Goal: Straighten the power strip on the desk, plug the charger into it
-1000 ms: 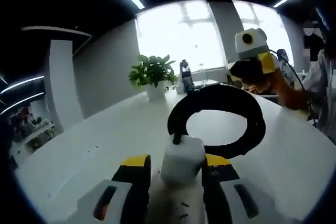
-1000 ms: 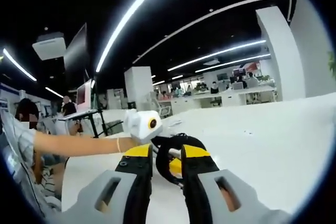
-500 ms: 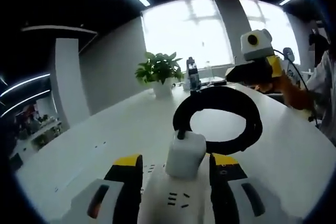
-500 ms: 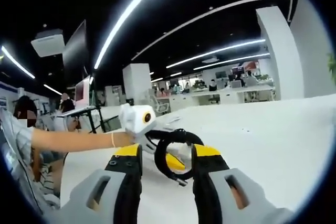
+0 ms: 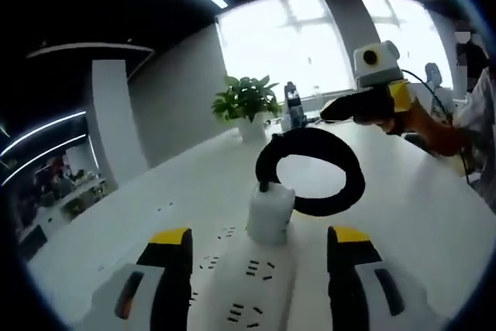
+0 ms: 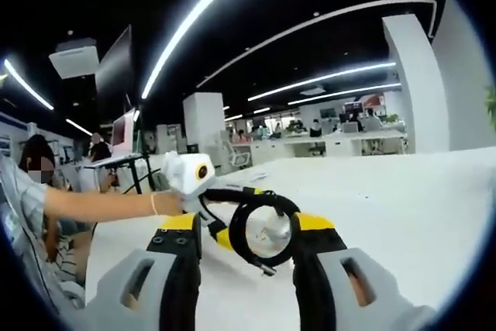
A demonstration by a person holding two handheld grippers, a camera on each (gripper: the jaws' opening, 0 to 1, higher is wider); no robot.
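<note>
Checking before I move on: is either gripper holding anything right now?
Nothing. The left gripper is open around the power strip; the right gripper is open too.

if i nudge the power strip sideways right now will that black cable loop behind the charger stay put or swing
The black cable probably drags along: it runs into the white charger, which sits upright in the power strip. It looks thick and keeps its coil, so likely springy rather than limp. The white desk looks smooth, so expect easy sliding.
</note>
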